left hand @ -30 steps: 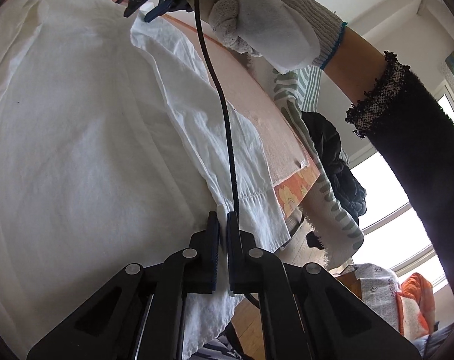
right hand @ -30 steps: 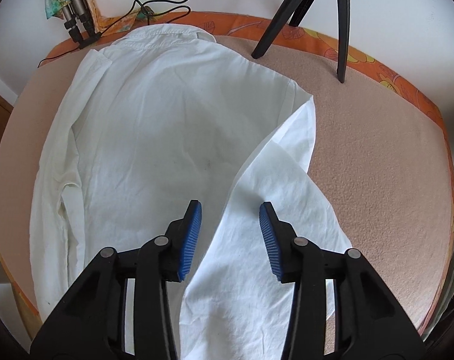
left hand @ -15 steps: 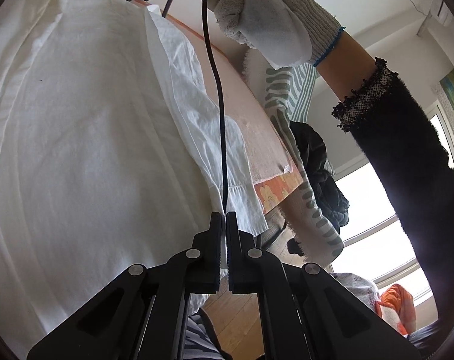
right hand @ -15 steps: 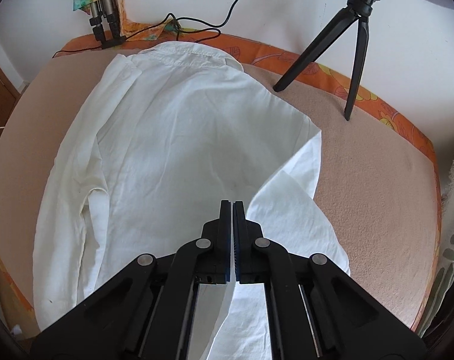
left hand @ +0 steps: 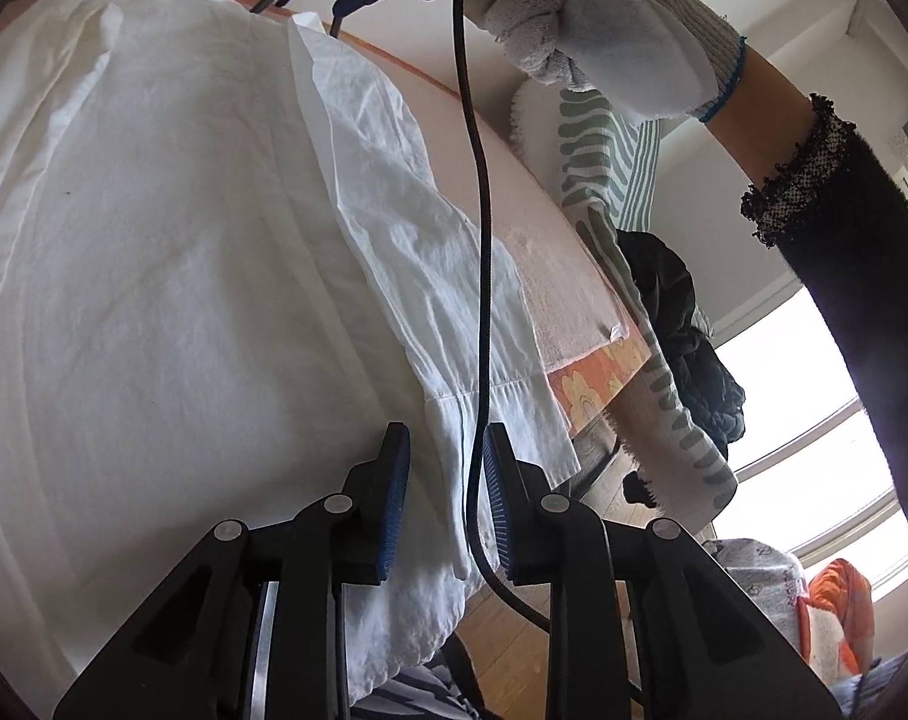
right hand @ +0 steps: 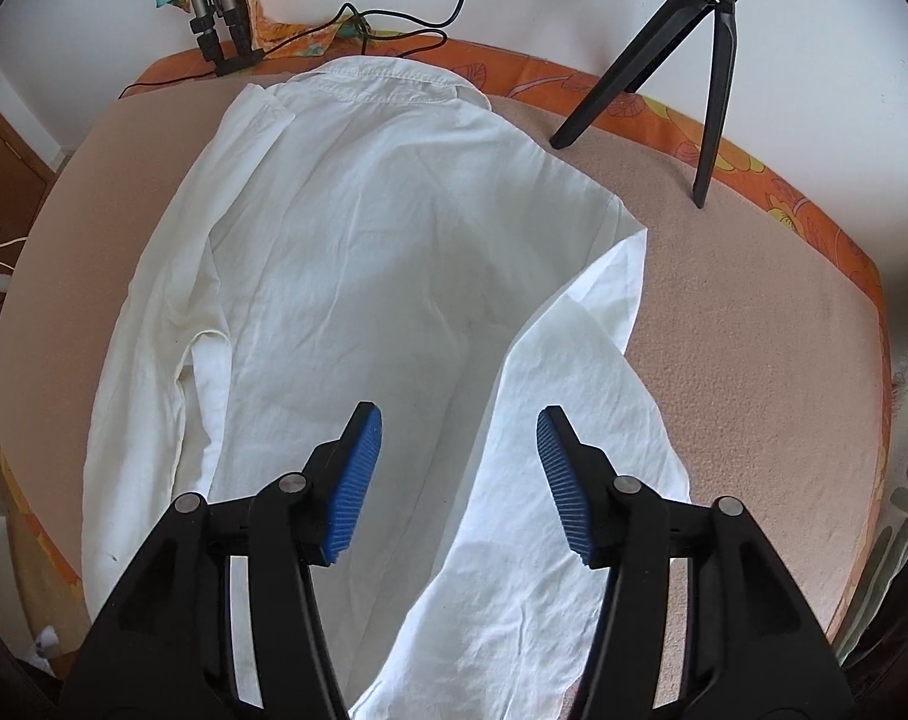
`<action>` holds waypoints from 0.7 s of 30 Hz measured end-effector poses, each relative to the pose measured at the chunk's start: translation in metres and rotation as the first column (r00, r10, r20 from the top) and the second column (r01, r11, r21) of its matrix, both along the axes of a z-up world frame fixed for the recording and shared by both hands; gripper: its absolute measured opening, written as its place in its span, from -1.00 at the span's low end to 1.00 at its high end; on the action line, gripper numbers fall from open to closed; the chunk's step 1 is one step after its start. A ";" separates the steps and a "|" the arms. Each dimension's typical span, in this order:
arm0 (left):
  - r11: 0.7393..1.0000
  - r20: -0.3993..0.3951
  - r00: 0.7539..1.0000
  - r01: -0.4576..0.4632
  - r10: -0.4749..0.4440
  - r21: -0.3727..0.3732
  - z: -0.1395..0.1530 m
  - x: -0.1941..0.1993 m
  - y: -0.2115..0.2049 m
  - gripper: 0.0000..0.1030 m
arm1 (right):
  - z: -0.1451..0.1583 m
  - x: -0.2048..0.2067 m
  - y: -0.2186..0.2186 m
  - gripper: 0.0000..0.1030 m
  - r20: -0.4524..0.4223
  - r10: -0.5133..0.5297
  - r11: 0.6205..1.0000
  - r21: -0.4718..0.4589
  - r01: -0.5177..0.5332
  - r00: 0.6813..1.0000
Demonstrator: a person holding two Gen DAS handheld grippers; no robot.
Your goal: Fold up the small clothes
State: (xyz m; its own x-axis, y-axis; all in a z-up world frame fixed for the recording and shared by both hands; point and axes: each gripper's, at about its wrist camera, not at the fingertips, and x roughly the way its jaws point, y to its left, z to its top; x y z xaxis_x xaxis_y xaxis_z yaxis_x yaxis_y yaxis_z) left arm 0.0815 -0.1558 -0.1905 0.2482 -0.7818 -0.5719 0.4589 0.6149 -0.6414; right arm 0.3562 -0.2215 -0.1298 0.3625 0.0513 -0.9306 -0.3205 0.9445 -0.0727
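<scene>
Shirt: a white shirt [right hand: 358, 252] is lying face-down and spread flat on the counter [right hand: 754, 348], collar at the far edge, hem nearest you.
Long axis: it is running straight away from you, collar to hem.
Sleeve: the right-hand sleeve [right hand: 550, 480] is lying folded in, slanting down across the body toward the near edge.
Right gripper: your right gripper [right hand: 459, 480] is hanging above that sleeve, pointing steeply down; its jaws are opening, and no cloth is between the blue pads.
Left gripper: your left gripper [left hand: 445, 495] is sitting low at the hem, near the sleeve's cuff; its jaws are opening, cloth lying behind the gap but not pinched. A black cable [left hand: 481, 252] is dangling in front of it.
Key relation: the sleeve is lying directly below and ahead of your right gripper, so that hand looks nearer to it.
Surroundings: a black tripod [right hand: 694, 42] is standing on the counter's far right, well apart from the shirt.
</scene>
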 end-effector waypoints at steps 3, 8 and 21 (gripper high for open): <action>0.999 -0.045 0.999 0.022 -0.024 -0.048 -0.008 0.006 -0.001 -0.98 | -0.010 0.002 -0.008 0.09 -0.015 -0.027 0.999 -0.017 0.027 1.000; 0.994 -0.066 0.997 0.022 -0.029 -0.107 -0.007 0.002 0.003 -0.98 | -0.043 0.007 -0.006 -0.54 -0.031 -0.053 0.994 -0.101 0.049 0.998; 0.984 -0.123 0.992 0.001 -0.023 -0.176 0.003 -0.012 0.021 -0.98 | -0.015 -0.013 0.026 -0.96 0.021 0.014 0.996 -0.092 -0.012 1.000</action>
State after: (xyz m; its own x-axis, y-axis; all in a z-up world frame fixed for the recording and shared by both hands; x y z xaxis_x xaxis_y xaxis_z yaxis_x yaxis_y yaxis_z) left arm 0.0697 -0.1345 -0.1878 0.1733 -0.8754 -0.4513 0.3755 0.4824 -0.7914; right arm 0.3429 -0.1956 -0.1451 0.3825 -0.0294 -0.9235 -0.3299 0.9293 -0.1662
